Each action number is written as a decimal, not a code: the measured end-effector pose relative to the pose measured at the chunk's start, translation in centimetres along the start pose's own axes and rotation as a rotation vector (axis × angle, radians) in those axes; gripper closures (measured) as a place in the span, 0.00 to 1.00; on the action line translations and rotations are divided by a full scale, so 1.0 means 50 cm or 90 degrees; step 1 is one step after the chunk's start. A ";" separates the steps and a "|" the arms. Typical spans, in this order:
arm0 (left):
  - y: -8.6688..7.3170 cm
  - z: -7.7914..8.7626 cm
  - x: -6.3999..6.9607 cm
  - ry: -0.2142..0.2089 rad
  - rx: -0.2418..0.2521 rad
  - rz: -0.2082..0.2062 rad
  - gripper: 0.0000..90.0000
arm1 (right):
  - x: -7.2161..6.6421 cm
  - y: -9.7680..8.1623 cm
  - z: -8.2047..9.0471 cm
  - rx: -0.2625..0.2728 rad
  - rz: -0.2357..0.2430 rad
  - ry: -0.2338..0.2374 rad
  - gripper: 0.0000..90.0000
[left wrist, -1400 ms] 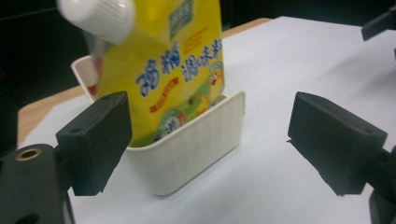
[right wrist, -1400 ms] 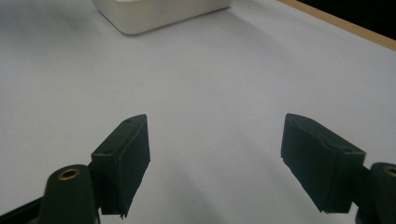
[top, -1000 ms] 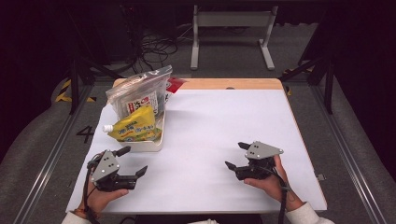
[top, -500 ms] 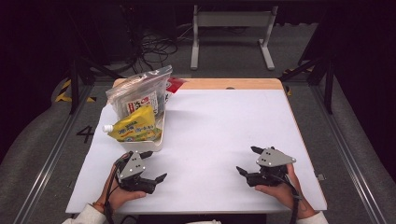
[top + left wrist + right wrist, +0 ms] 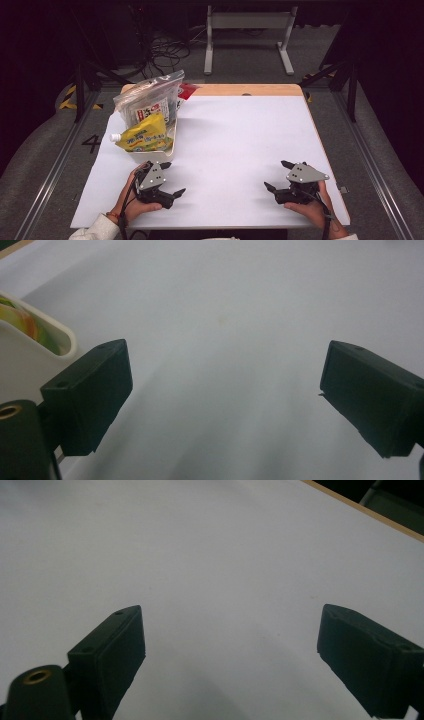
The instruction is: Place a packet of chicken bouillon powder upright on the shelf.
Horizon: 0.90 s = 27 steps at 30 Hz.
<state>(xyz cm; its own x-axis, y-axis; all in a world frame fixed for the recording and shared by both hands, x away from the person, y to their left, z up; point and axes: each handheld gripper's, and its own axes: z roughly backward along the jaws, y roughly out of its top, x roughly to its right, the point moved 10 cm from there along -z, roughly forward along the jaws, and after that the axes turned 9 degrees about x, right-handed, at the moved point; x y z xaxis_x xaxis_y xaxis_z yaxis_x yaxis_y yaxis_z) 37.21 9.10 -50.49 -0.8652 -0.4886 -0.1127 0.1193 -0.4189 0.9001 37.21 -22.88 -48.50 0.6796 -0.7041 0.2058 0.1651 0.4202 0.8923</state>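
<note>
Left gripper (image 5: 167, 178) sits low at lower left of the high view, jaws spread wide, nothing between them; they have just been opening. Right gripper (image 5: 280, 176) sits at lower right, jaws likewise spread and empty, also just been opening.

Nearest goods: a cream tray (image 5: 134, 152) at the left of the white table (image 5: 240, 140), just above the left gripper in the frame. In it, a yellow spouted pouch (image 5: 142, 137) lies with its long axis running left to right, white cap toward the left edge of the frame. Behind it, toward upper left, a clear bag (image 5: 150, 100) of packets stands leaning. A red packet (image 5: 189, 90) peeks out past the bag at the table's far edge.

Key relation: the tray lies up and slightly left of the left gripper, near but apart. The right gripper is well apart from it, across the bare middle of the table. Left hand (image 5: 131, 205) is plainly the nearer one.

In the left gripper view, the tray's rounded rim (image 5: 62, 337) shows at left, just beside the left jaw, a bit of yellow-green pouch inside. In the right gripper view the jaws frame bare white table (image 5: 210, 570).

Judgement: any reach for the pouch would fall to the left hand, moving up-frame.
</note>
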 end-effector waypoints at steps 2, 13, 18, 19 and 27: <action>-0.002 0.001 -0.002 0.001 -0.001 -0.003 0.08 | -0.001 0.000 -0.004 0.001 -0.003 -0.003 0.13; -0.007 0.005 -0.005 0.008 -0.010 -0.009 0.08 | -0.020 -0.003 -0.020 -0.009 0.011 0.014 0.12; -0.005 0.003 -0.006 0.008 -0.006 -0.005 0.08 | -0.018 -0.005 -0.020 -0.010 0.013 0.011 0.12; -0.005 0.002 -0.006 0.009 -0.006 -0.005 0.08 | -0.017 -0.005 -0.020 -0.010 0.014 0.010 0.12; -0.006 0.002 -0.006 0.008 -0.009 -0.005 0.08 | -0.016 0.000 -0.017 -0.003 0.010 0.006 0.12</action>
<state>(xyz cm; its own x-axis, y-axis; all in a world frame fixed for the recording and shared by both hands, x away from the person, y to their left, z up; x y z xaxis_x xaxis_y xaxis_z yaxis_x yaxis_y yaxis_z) 37.39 9.43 -50.69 -0.8599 -0.4948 -0.1254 0.1195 -0.4341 0.8929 37.27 -21.83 -48.99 0.6891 -0.6919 0.2156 0.1574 0.4332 0.8874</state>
